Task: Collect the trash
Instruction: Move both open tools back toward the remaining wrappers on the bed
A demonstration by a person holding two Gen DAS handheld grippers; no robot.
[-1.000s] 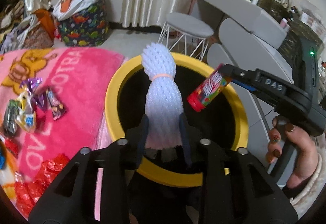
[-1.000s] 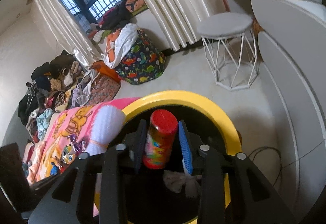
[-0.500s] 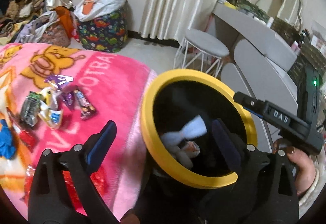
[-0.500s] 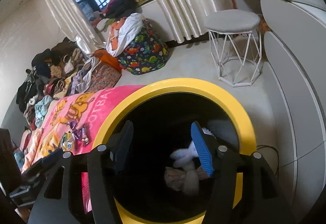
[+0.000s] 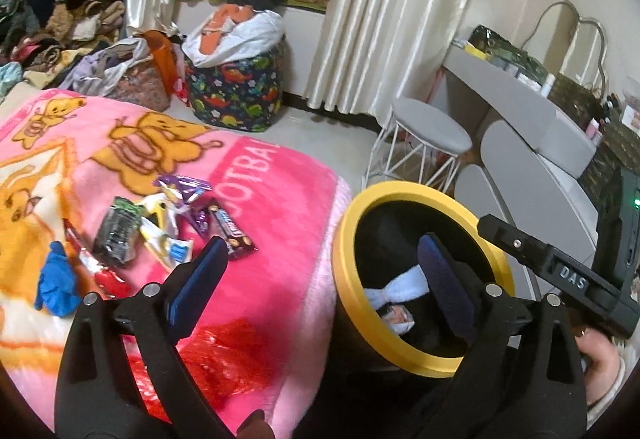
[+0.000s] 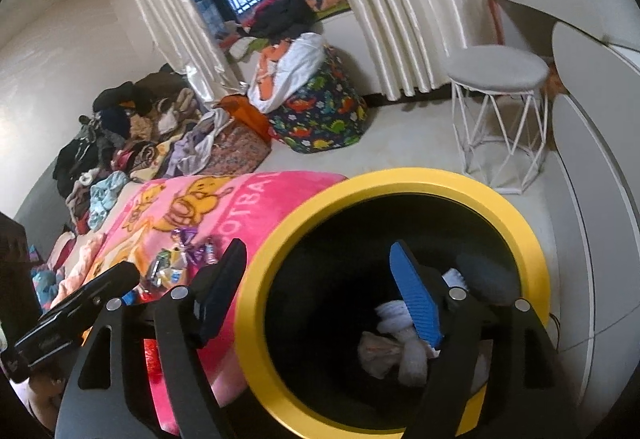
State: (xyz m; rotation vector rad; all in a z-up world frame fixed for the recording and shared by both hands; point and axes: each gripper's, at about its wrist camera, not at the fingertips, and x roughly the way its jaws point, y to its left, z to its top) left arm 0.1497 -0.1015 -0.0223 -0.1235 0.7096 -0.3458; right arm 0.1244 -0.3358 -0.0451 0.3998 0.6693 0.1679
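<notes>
messy bedroom, pink blanket | yellow-rimmed bin right beside its edge | left gripper spread wide, empty | right gripper jaws just been opening, nothing between, over bin | wrappers on blanket near bin | white trash inside bin

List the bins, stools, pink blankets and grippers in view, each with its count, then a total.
Yellow-rimmed bin: 1
Grey stool: 1
Pink blanket: 1
Grippers: 2, the left gripper and the right gripper; the jaws of both have just been opening, with nothing between them
Total: 5
</notes>
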